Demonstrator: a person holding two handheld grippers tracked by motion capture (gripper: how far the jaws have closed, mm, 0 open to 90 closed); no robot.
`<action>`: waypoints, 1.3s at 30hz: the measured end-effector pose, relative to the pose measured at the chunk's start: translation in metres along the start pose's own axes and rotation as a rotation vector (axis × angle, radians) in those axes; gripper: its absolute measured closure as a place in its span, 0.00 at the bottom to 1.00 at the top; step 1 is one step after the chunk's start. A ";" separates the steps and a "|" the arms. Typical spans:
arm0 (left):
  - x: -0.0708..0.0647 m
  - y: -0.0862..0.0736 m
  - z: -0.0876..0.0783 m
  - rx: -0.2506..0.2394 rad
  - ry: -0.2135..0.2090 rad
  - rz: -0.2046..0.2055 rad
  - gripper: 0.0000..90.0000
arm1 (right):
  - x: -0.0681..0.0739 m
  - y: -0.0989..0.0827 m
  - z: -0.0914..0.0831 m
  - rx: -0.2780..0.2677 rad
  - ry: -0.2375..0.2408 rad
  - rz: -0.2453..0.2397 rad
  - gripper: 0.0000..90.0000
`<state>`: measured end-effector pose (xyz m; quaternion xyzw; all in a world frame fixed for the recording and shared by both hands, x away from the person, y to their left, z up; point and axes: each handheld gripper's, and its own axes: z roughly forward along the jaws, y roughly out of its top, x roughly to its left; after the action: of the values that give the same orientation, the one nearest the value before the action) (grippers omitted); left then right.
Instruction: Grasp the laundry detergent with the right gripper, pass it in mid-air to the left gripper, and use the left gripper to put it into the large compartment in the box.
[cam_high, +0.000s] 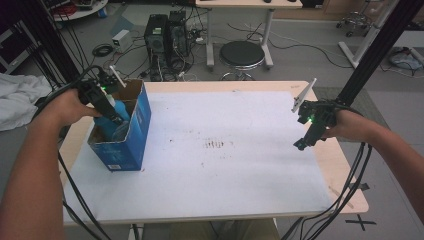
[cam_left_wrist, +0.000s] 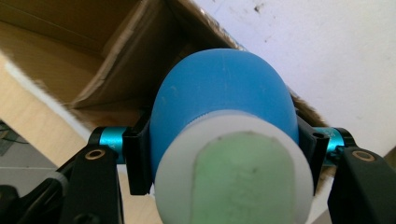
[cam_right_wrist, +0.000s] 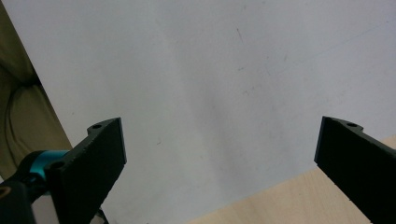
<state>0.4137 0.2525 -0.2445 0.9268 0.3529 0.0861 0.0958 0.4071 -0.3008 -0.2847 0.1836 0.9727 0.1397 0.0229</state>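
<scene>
Your left gripper (cam_high: 112, 111) clamps a blue bottle (cam_left_wrist: 224, 100) with a white, green-topped cap inside the open blue cardboard box (cam_high: 137, 131); your right gripper (cam_right_wrist: 219, 154) hangs wide open, holding nothing, over the white sheet (cam_high: 225, 150).

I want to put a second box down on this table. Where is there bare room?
The white sheet lies bare between the blue cardboard box and the right gripper. The left end is crowded: there the left gripper holds a blue bottle over the box.

The left gripper (cam_high: 111, 107) holds a blue object (cam_high: 118, 114) inside the open blue box (cam_high: 134, 140).
</scene>
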 end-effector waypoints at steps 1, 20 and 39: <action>0.000 -0.001 0.005 0.006 -0.004 0.004 0.42 | 0.000 0.000 0.000 -0.001 0.001 -0.002 0.01; 0.005 -0.008 0.040 0.031 -0.036 -0.017 0.42 | 0.000 0.000 0.009 0.008 0.016 0.004 0.01; 0.003 -0.007 -0.012 -0.079 -0.021 -0.069 0.28 | 0.004 -0.001 0.005 -0.005 0.007 0.008 0.01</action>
<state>0.4087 0.2615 -0.2346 0.9104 0.3798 0.0867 0.1391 0.4030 -0.2989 -0.2903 0.1868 0.9718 0.1427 0.0195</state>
